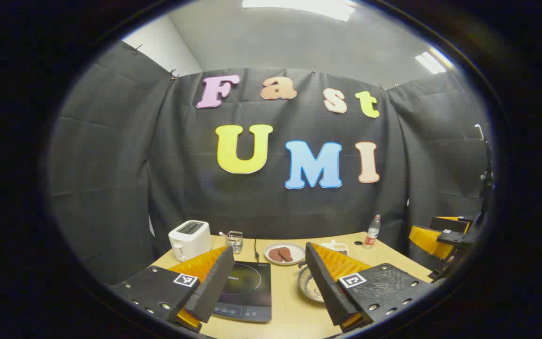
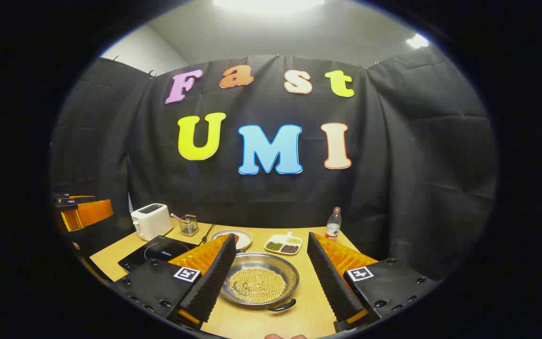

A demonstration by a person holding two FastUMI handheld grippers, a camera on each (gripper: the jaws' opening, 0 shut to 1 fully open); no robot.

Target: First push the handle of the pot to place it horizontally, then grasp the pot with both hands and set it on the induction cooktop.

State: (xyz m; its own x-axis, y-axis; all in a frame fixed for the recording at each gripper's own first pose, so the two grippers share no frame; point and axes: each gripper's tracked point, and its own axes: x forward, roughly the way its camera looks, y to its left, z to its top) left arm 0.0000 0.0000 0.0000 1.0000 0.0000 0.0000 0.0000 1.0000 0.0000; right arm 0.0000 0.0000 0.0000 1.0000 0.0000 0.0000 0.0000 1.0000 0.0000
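Observation:
The steel pot point(image 2: 259, 282), shallow and holding yellow beans, sits on the wooden table in the right gripper view, between and below my right gripper's fingers. Its dark loop handle point(image 2: 281, 306) points toward the camera. My right gripper point(image 2: 271, 237) is open and above the pot, touching nothing. In the left gripper view my left gripper point(image 1: 269, 249) is open too. The black induction cooktop point(image 1: 245, 292) lies under its left finger, and the pot point(image 1: 307, 285) peeks out beside its right finger. The cooktop point(image 2: 158, 252) lies left of the pot. The left gripper point(image 2: 80, 212) hovers at far left.
On the table point(image 2: 308, 301) behind the pot stand a plate point(image 1: 284, 253) with brown food, a divided dish point(image 2: 284, 244) of beans, a water bottle point(image 2: 332, 223), a glass cup point(image 2: 188, 225) and a white toaster point(image 2: 151, 220). The right gripper point(image 1: 440, 235) hangs beyond the table's right edge.

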